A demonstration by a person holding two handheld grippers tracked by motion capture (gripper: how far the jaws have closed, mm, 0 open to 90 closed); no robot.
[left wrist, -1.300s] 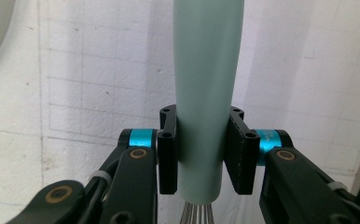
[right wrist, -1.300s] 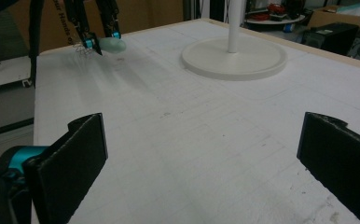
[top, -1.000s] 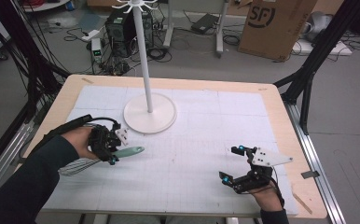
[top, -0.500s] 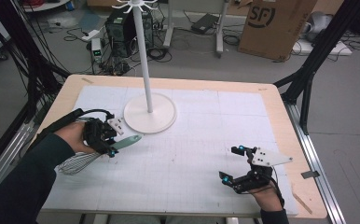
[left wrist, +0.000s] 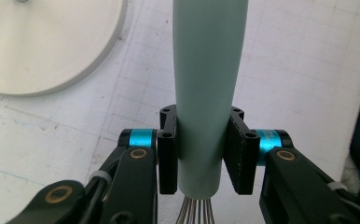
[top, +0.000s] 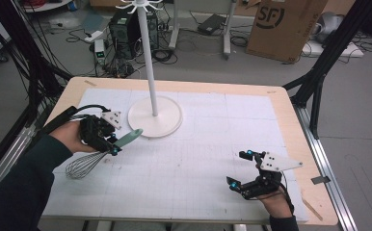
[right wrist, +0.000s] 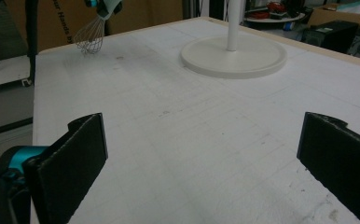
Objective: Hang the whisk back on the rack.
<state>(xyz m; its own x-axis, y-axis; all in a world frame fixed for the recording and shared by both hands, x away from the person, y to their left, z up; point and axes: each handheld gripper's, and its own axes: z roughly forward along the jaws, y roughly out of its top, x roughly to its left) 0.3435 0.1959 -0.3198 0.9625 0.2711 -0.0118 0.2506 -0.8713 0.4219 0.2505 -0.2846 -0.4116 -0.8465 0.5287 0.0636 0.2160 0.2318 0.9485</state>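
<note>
White table mat [top: 208, 159], cluttered floor [top: 213, 48].

The left gripper [left wrist: 201, 156] held the pale green handle [left wrist: 206, 93] of a whisk, with its two black pads [left wrist: 238, 156] pressed on both sides of the handle near its lower end. Thin metal wires [left wrist: 197, 212] came out below the handle. Under it was the white table cover [left wrist: 299, 70], and the round white base [left wrist: 47, 42] lay at the upper left
</note>
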